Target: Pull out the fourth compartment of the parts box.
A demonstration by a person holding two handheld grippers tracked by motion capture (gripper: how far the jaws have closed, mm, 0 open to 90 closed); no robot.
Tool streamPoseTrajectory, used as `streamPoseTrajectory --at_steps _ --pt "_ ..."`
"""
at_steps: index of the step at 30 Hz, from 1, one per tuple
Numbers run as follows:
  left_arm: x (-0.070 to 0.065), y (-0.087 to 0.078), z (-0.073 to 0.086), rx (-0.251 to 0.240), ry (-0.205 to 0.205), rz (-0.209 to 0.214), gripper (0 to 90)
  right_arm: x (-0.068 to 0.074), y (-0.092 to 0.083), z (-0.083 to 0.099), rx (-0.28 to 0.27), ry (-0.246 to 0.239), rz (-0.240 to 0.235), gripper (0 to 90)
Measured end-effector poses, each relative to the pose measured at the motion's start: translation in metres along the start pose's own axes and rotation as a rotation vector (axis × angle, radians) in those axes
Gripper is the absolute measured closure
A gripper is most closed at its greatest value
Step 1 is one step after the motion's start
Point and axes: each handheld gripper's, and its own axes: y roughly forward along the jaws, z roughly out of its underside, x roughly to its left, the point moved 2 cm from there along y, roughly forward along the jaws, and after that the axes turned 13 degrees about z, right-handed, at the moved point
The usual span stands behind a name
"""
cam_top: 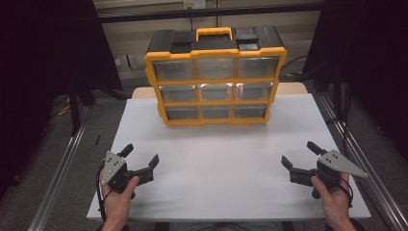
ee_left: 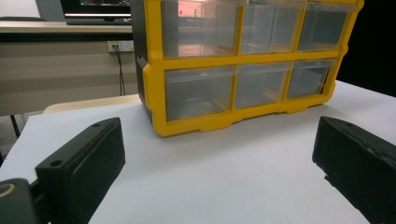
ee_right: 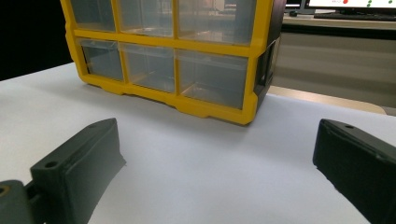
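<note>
two open grippers rest at the near edge of the table, facing a yellow drawer cabinet.

the left gripper [cam_top: 141,157] sits near the near left corner of the white table [cam_top: 221,159], held in the person's left hand [cam_top: 117,195], its jaws spread wide with nothing between them. the right gripper [cam_top: 299,155] sits near the near right corner in the right hand [cam_top: 332,192], jaws likewise wide apart and empty. the drawer cabinet [cam_top: 215,79], yellow-framed with a black body, clear drawers and a yellow handle on top, stands upright at the middle of the far edge, well apart from both grippers.
</note>
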Motion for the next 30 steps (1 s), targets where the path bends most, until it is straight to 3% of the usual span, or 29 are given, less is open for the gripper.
streamPoseTrajectory --at_steps 9,10,16,18,20,25,28,30 --pt "0.0 0.004 -0.001 -0.01 0.004 0.005 2.5 -0.001 0.0 0.001 0.008 0.004 -0.006 0.9" --pt "0.001 0.005 -0.001 0.004 0.031 -0.012 2.5 -0.002 0.001 0.002 0.01 0.013 -0.001 0.9" --pt "0.002 0.008 -0.002 -0.003 0.016 -0.009 2.5 -0.003 0.003 0.003 0.015 0.026 -0.003 0.9" --pt "-0.002 0.008 -0.002 0.021 0.066 -0.027 2.4 -0.003 0.004 0.004 0.023 0.038 -0.014 0.8" --pt "-0.006 0.01 -0.003 0.011 0.048 0.005 2.3 -0.005 0.003 0.004 0.024 0.039 -0.01 0.8" --pt "-0.008 0.018 -0.006 0.011 0.086 0.015 2.3 -0.006 0.004 0.004 0.022 0.041 0.0 0.8" --pt "-0.007 0.021 -0.007 0.012 0.078 0.008 2.3 -0.005 0.003 0.004 0.026 0.037 -0.01 0.8" --pt "-0.006 0.025 -0.007 0.003 0.044 0.029 1.3 -0.005 0.004 0.004 0.025 0.031 -0.008 0.8"
